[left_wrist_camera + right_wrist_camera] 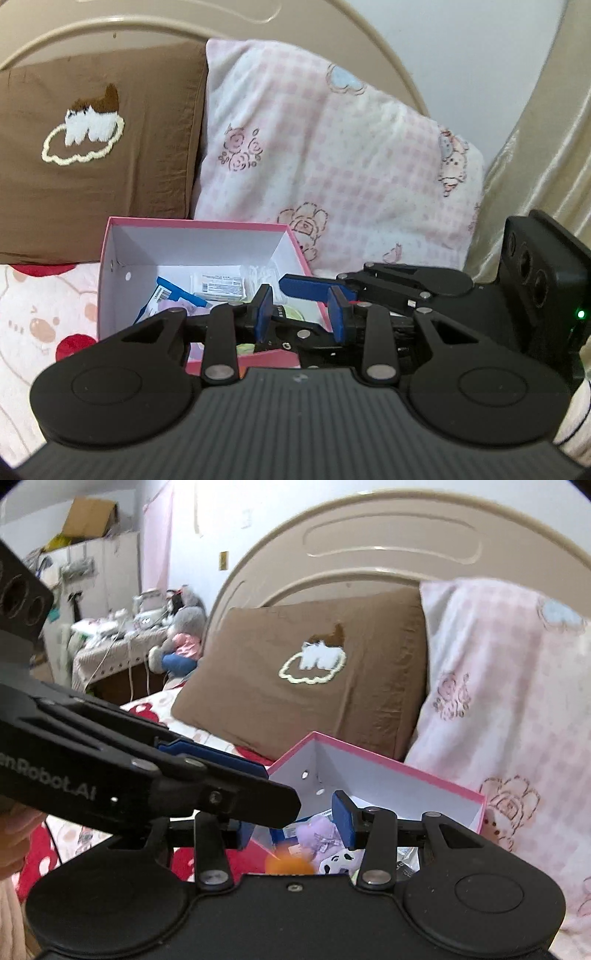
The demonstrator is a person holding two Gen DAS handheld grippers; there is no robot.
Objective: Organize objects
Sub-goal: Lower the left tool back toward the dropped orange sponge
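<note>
A pink box [199, 222] with white inner walls sits on the bed. It holds a blue packet [177, 293], a white sachet [218, 286], a purple item [321, 830], a spotted black-and-white thing [340, 862] and a blurred orange thing [290, 864]. My left gripper [301, 317] hovers over the box's near side, pads apart, with only the contents showing through the gap. My right gripper [295, 830] is also above the box and open, nothing between its pads. The two grippers cross: the right one's blue finger [310, 290] passes just beyond my left fingertips.
A brown pillow [110, 166] and a pink checked pillow [332, 166] lean on the beige headboard [388, 546] just behind the box. A cluttered bedside table [110, 638] and a plush toy [184, 638] are beyond the bed's left side. A hand [14, 834] shows at the left edge.
</note>
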